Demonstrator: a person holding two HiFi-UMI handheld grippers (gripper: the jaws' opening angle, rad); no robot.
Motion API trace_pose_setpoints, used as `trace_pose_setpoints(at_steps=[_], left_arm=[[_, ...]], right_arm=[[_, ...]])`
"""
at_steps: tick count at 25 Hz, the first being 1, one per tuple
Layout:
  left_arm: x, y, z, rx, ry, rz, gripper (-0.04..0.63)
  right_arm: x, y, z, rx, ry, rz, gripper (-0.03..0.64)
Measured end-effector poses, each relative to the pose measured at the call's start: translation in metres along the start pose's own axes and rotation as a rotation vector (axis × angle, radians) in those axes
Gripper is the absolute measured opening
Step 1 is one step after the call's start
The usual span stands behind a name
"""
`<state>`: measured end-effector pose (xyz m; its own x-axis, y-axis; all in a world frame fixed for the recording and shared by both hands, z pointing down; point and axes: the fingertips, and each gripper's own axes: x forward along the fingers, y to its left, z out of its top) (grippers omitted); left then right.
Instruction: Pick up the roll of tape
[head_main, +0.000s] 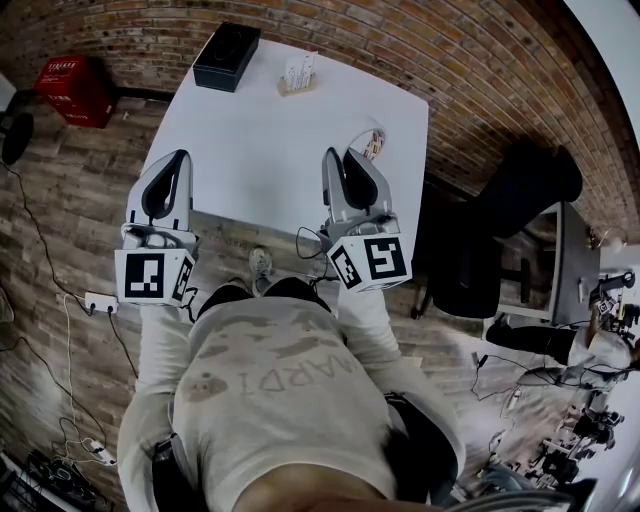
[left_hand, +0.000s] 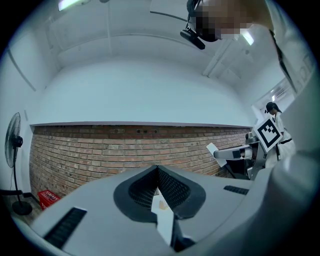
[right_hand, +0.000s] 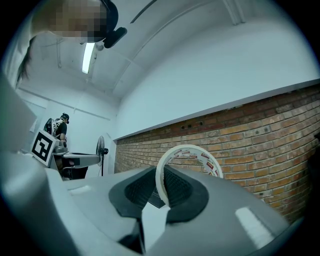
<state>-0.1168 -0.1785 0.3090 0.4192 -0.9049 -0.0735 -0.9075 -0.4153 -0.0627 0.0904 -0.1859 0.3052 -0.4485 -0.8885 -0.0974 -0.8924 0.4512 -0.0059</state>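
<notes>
And the right gripper clamps the tape roll by its thin wall over the tabletop right edge; it could pivot loose, left gripper closed, empty

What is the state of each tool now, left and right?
Left tool: closed, holding nothing.
Right tool: closed on the roll of tape.

White table, black box at its far edge, red crate by brick wall, standing fan
</notes>
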Motion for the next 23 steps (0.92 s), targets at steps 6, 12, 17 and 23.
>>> trace_pose_setpoints(at_steps=[6, 12, 17, 23], left_arm=[[-0.0004, -0.0004, -0.0029, -0.002, 0.001, -0.001, 0.006], [0.001, -0.0005, -0.0013, -0.009, 0.002, 0.005, 0.006], [0.0023, -0.0018, -0.003, -0.011, 0.003, 0.005, 0.006], [0.0058, -0.0037, -0.0039, -0.013, 0.005, 0.0, 0.006]], right_arm=[[0.0003, 0.0032, -0.0012, -0.003, 0.001, 0.005, 0.058], [0.0008, 0.0028, 0.0013, -0.012, 0.002, 0.008, 0.058], [0.0017, 0.0022, 0.0002, -0.016, 0.005, 0.012, 0.058], [0.0036, 0.0011, 0.0, -0.02, 0.004, 0.016, 0.058]])
